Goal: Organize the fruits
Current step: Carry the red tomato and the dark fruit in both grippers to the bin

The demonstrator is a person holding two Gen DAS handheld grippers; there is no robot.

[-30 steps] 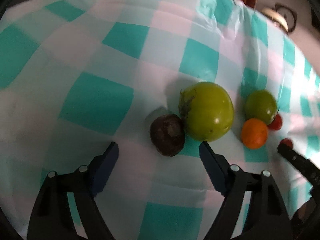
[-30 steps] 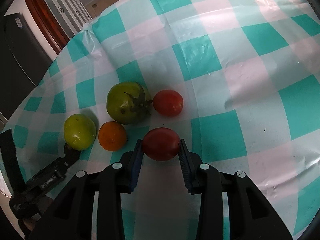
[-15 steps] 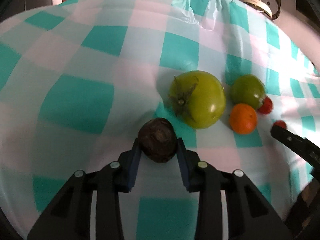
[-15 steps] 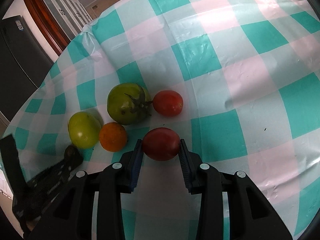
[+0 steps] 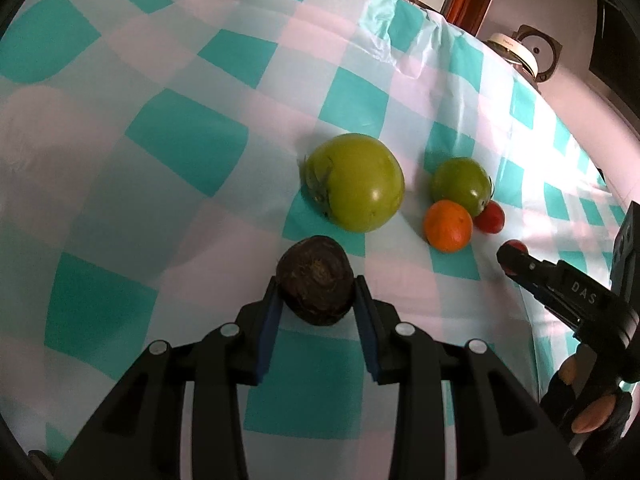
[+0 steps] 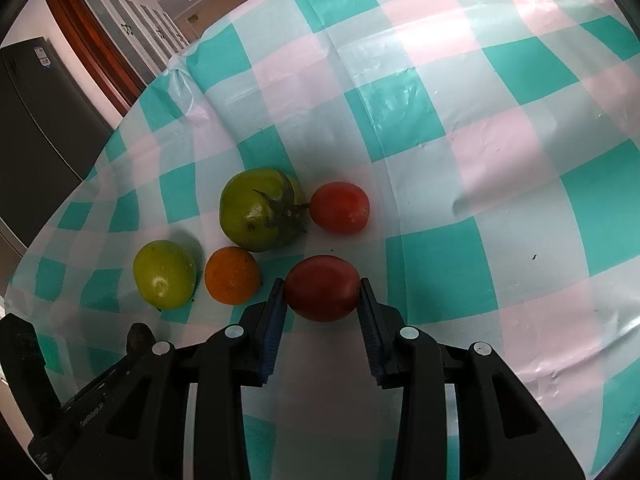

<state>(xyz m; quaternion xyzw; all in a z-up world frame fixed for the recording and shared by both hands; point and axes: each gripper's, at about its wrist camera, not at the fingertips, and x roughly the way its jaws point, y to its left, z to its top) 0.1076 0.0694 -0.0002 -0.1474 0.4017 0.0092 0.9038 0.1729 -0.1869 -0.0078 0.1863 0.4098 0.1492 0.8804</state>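
On the checked tablecloth: left gripper clamped on a dark brown wrinkled fruit, blue pads touching both its sides; fruit sits low over the cloth, can't tell if it's lifted; large green tomato just beyond it, smaller green tomato and orange further right, the two touching; right gripper closed on a dark red tomato, pads on both flanks; second red tomato rests against the stemmed green tomato's calyx; orange just left of the held tomato; fridge in background.
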